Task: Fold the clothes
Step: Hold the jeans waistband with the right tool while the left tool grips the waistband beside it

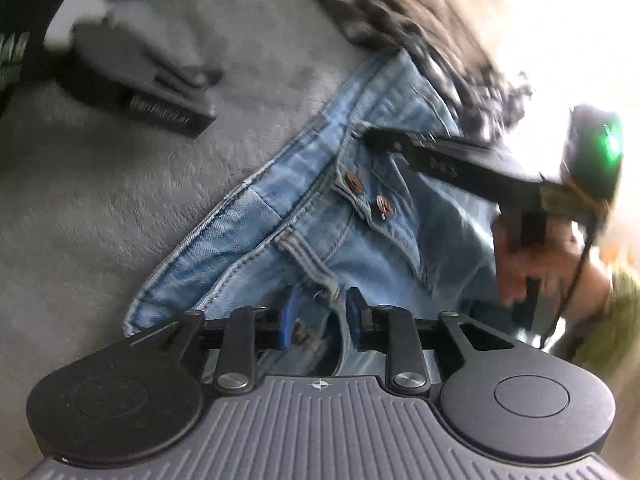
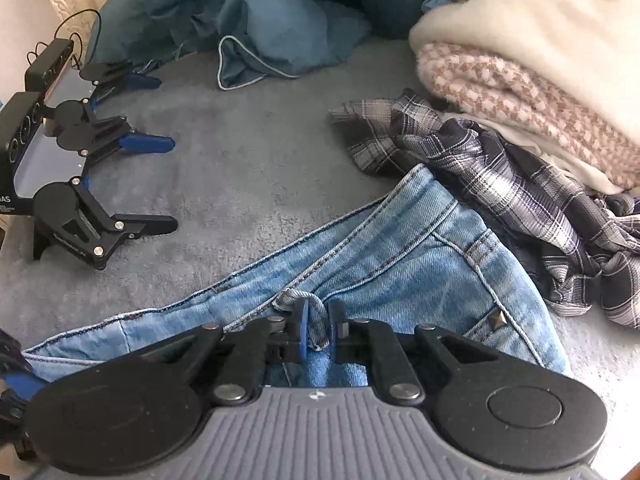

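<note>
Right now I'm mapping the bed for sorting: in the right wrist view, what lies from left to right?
Spare grippers → jeans → plaid shirt → folded blankets

The jeans (image 2: pixel 400 252) lie on the blanket (image 2: pixel 248 168), running from 8 o'clock up to 1 o'clock in the right wrist view. A plaid shirt (image 2: pixel 500 184) lies against their 2 o'clock end. Folded throws (image 2: pixel 528 76) are stacked behind it. Spare grippers (image 2: pixel 92 184) sit at 9 o'clock, bedding (image 2: pixel 256 20) at 12.
</note>
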`<act>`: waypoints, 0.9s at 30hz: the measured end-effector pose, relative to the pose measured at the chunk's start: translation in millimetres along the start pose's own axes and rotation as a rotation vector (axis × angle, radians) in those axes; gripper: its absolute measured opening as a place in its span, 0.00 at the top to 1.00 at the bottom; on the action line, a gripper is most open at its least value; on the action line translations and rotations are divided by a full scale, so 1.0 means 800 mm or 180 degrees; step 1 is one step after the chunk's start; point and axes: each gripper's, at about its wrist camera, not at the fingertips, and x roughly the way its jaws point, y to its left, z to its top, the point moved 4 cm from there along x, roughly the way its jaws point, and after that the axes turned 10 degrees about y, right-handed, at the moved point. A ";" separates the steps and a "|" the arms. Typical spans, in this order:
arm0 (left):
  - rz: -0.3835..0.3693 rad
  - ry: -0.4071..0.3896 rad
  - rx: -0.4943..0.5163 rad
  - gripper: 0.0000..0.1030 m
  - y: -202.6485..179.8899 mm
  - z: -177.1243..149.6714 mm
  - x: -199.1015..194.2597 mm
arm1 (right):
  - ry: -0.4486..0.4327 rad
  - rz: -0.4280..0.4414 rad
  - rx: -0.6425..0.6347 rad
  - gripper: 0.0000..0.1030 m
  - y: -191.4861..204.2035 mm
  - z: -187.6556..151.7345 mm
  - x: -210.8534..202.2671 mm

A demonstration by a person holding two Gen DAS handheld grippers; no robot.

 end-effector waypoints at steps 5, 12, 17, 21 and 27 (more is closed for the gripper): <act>-0.0149 -0.0365 -0.0348 0.73 0.009 -0.003 0.007 | 0.0031 -0.0085 -0.0067 0.88 0.005 0.001 0.001; -0.0258 -0.0875 -0.0522 0.74 0.005 -0.022 0.003 | -0.0040 -0.0135 -0.0154 0.87 0.008 -0.004 0.001; -0.0205 -0.1073 -0.0599 0.76 0.006 -0.024 0.014 | -0.0131 -0.0158 -0.0174 0.87 0.008 -0.009 0.002; 0.0038 -0.1190 -0.0558 0.79 -0.007 -0.025 0.021 | -0.0166 -0.0207 -0.0244 0.87 0.010 -0.011 0.001; 0.0274 -0.1368 -0.0742 0.98 -0.011 -0.031 0.025 | -0.0074 -0.0256 -0.0430 0.86 0.013 -0.007 0.003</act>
